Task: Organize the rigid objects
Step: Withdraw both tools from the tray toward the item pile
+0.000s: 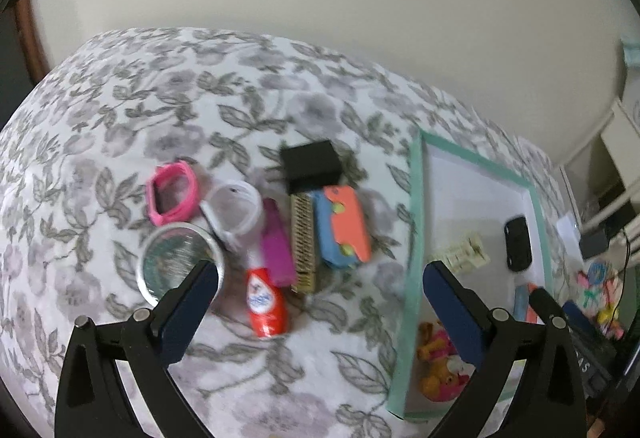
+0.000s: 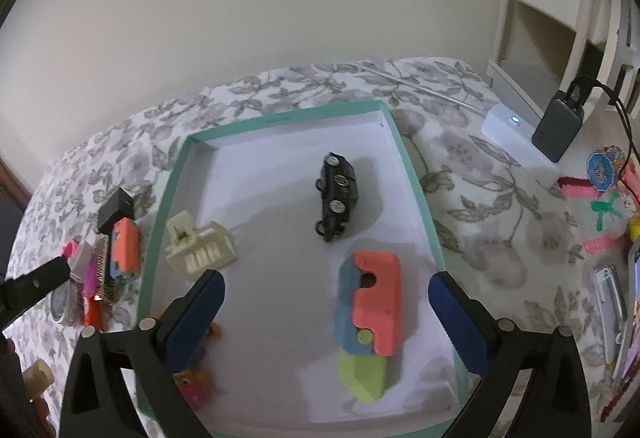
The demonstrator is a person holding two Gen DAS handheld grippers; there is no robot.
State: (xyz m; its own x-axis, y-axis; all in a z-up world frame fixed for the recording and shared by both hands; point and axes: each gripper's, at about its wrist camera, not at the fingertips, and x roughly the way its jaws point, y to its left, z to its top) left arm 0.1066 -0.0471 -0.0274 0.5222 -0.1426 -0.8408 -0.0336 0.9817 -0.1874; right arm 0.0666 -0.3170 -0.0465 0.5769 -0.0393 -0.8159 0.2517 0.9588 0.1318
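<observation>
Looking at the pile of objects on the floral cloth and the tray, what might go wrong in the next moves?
1. The pile is tight: the red bottle, purple piece and comb touch, so the open left gripper may drag neighbours along.
2. The clear cup lies on its side and might roll if bumped.
3. In the tray, the open right gripper hangs above the orange-blue toy; reaching further could knock the black car.

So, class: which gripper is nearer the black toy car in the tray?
Right. The right gripper hovers open over the tray, just short of the black toy car; the left gripper hangs beside the tray.
</observation>
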